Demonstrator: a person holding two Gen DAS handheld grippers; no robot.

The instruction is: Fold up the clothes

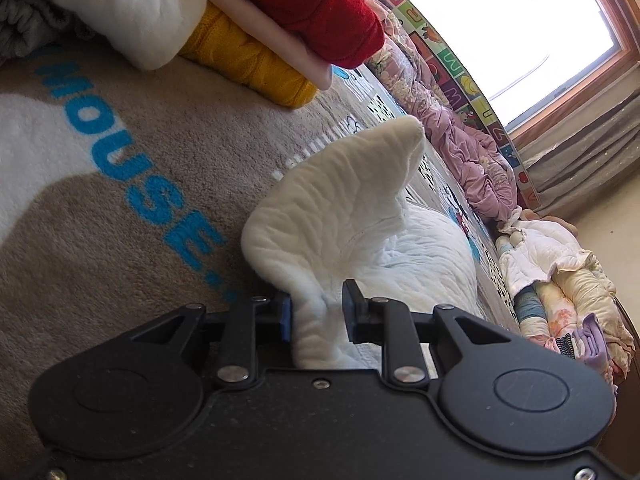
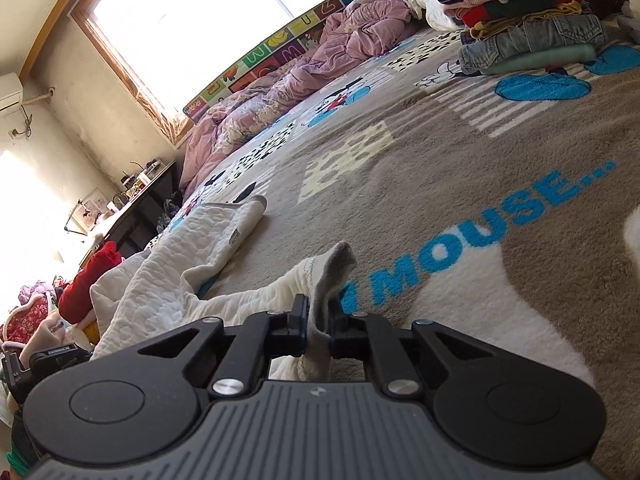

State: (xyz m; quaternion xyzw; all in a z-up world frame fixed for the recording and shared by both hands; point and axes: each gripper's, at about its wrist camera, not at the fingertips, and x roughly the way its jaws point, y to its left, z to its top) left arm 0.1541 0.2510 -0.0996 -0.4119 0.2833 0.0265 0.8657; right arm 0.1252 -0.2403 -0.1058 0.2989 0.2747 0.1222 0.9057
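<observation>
A white quilted garment (image 1: 340, 200) lies on a plush blanket printed with "MOUSE" (image 1: 120, 208). My left gripper (image 1: 318, 314) is shut on a thick fold of it, and the cloth stands up in a peak above the fingers. In the right wrist view the same garment (image 2: 160, 280) stretches off to the left. There my right gripper (image 2: 318, 328) is shut on its grey-edged cuff (image 2: 336, 268), low over the blanket (image 2: 440, 184). At that view's lower left, a hand holds the other gripper's body (image 2: 44, 360).
A heap of red, yellow knit and white fleece clothes (image 1: 248, 64) lies just beyond the left gripper. A tall stack of folded clothes (image 2: 520, 12) stands at the far right. A crumpled purple quilt (image 2: 280, 88) runs along the window wall. A dark desk (image 2: 136, 200) stands far left.
</observation>
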